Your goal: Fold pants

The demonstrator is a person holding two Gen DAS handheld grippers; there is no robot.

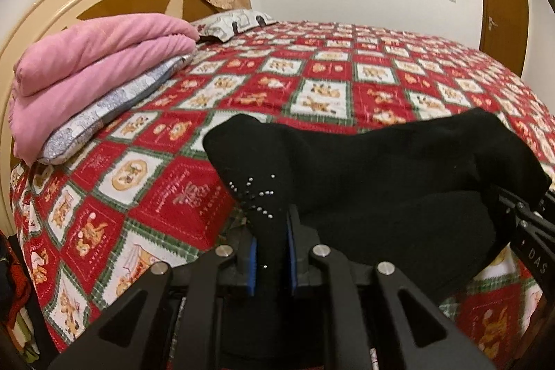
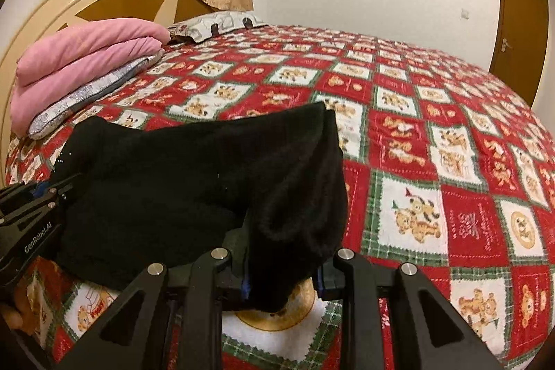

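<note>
On the side of my left gripper (image 2: pixel 52 193), as seen from the right wrist, I can read "GenRobot.AI" in white letters. From the left wrist, the arm of my right gripper (image 1: pixel 541 196) shows "DAS" at the frame's right edge. The red squares of the bedspread (image 1: pixel 347 75) carry script lettering, too blurred to read.

The bed lies open beyond the pants: the far half and the whole right side of the bedspread are bare up to the white wall and the brown door (image 2: pixel 523 23). At the headboard end, on the left, a folded pink blanket (image 1: pixel 97 58) sits on a grey patterned pillow (image 1: pixel 104 113), well apart from the pants.

The black pants (image 1: pixel 381 169) are bunched between my two grippers at the near edge of the bed, raised off the bedspread along the top, with the lower fold sagging toward it. The fabric is dark and soft-looking, with a starburst of small silver studs (image 1: pixel 256 196) near my left gripper.

My left gripper is clenched on a narrow fold by the studs, blue pads pressing either side. My right gripper (image 2: pixel 282 280) grasps a thicker bunch of the pants.
</note>
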